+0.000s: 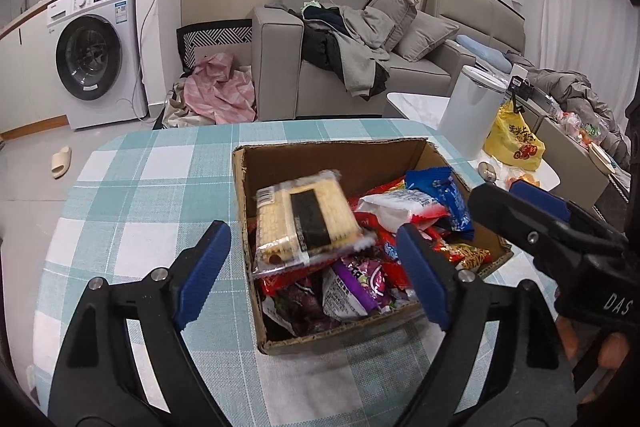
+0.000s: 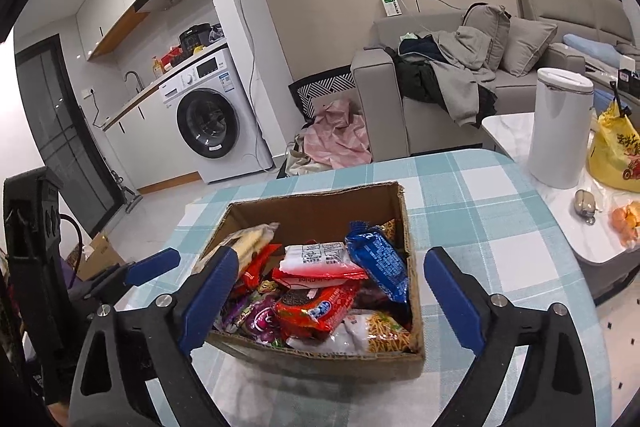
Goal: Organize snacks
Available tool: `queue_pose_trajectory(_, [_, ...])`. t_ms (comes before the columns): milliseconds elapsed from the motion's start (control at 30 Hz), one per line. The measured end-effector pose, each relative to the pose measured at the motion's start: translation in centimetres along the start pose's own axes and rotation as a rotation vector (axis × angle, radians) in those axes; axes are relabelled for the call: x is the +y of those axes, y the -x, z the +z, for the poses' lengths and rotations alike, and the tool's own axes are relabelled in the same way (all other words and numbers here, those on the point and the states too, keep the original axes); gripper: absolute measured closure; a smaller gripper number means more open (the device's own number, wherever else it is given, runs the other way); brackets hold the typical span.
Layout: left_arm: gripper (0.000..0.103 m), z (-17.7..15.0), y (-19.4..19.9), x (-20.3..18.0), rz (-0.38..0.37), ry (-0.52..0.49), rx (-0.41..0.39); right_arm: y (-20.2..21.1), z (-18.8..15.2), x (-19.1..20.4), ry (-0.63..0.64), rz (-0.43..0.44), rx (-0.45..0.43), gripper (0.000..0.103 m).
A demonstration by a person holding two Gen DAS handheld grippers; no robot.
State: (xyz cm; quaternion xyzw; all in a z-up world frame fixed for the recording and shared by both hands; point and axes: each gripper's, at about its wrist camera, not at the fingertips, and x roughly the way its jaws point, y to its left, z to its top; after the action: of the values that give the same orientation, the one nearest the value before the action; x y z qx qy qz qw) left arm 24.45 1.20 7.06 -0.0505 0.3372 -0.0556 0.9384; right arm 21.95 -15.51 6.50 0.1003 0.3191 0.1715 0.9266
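A cardboard box (image 1: 360,157) full of snack packets stands on a checked teal tablecloth; it also shows in the right wrist view (image 2: 320,203). A clear pack of pale crackers (image 1: 306,215) lies on top of the pile, at the box's left (image 2: 250,241). A blue biscuit packet (image 2: 378,261), a red cookie packet (image 2: 316,309) and a purple packet (image 1: 360,283) lie among the others. My left gripper (image 1: 310,279) is open and empty over the box's near side. My right gripper (image 2: 330,297) is open and empty above the box.
The right gripper (image 1: 536,219) shows at the right of the left wrist view. A white bin (image 2: 560,131) and a yellow bag (image 2: 614,155) stand on a white side table to the right. A sofa with clothes and a washing machine (image 1: 96,51) stand behind.
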Motion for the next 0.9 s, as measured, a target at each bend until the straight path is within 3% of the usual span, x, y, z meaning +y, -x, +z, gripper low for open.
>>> queue_pose_trajectory(167, [0.001,-0.7,1.8,-0.1,0.016,0.002,-0.028,1.7,-0.6,-0.2,0.018,0.03,-0.006,0.001])
queue_pose_trajectory(367, [0.001,-2.0,4.5,0.0,0.002,0.014,-0.073,4.1,-1.8,0.3,0.101,0.038,-0.055,0.0])
queue_pose_trajectory(900, [0.001,-6.2,9.7,0.4,0.028,-0.003,-0.163,6.8,-5.3,-0.4,0.149,0.095,-0.115,0.0])
